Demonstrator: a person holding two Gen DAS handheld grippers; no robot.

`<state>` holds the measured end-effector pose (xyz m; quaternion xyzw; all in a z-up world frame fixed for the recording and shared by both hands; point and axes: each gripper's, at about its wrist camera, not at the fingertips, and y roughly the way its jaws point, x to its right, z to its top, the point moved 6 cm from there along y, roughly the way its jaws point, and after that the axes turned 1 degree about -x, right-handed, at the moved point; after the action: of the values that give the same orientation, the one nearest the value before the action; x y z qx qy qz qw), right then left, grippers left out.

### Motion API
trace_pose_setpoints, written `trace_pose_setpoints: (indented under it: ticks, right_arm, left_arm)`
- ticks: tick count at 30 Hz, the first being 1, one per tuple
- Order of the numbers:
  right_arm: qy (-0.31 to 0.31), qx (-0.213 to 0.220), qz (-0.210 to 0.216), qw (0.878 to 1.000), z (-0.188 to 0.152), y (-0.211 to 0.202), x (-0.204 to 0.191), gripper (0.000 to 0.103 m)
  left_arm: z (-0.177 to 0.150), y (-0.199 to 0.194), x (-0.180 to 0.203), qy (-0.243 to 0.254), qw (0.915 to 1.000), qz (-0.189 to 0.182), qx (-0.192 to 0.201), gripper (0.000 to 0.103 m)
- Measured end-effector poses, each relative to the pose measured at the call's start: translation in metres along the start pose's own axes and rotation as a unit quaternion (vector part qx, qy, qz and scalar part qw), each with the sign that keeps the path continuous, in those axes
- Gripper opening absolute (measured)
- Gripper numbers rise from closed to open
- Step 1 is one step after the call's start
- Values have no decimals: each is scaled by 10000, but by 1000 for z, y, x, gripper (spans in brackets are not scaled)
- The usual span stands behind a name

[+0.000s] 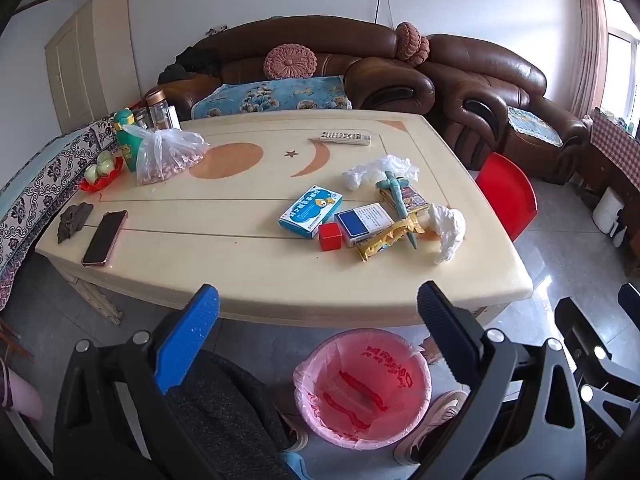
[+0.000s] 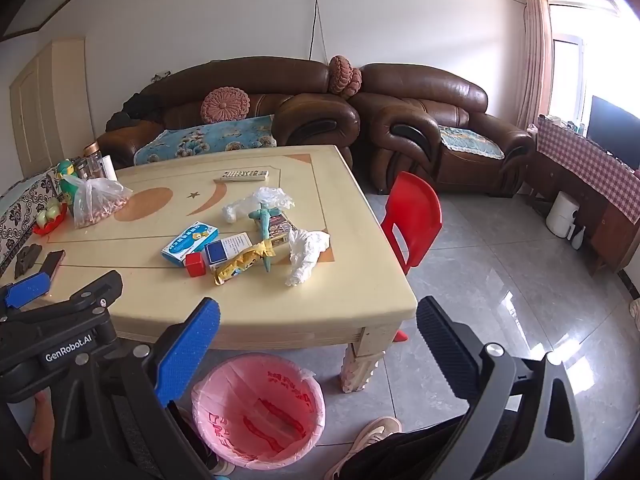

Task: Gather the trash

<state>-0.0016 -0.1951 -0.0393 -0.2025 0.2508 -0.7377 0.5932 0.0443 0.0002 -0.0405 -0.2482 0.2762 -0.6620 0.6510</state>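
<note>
With both hand-held grippers [image 1: 318, 304] [image 2: 318, 316] held apart, the tissue [image 2: 306, 254] could perhaps be dropped beside the bin [image 2: 258, 406].

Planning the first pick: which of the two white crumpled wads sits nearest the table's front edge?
The crumpled tissue right of the yellow wrapper; the other wad lies farther back, toward the remote.
</note>
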Motion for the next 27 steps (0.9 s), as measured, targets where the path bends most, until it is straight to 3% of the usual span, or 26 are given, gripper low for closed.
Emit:
trace_pose_setpoints:
  ticks: [27]
  right_arm:
    - [5,-20,26,10000,1,2,-2,96]
  left_arm:
    - [-6,-1,4,-23,10000,-1,-3,97]
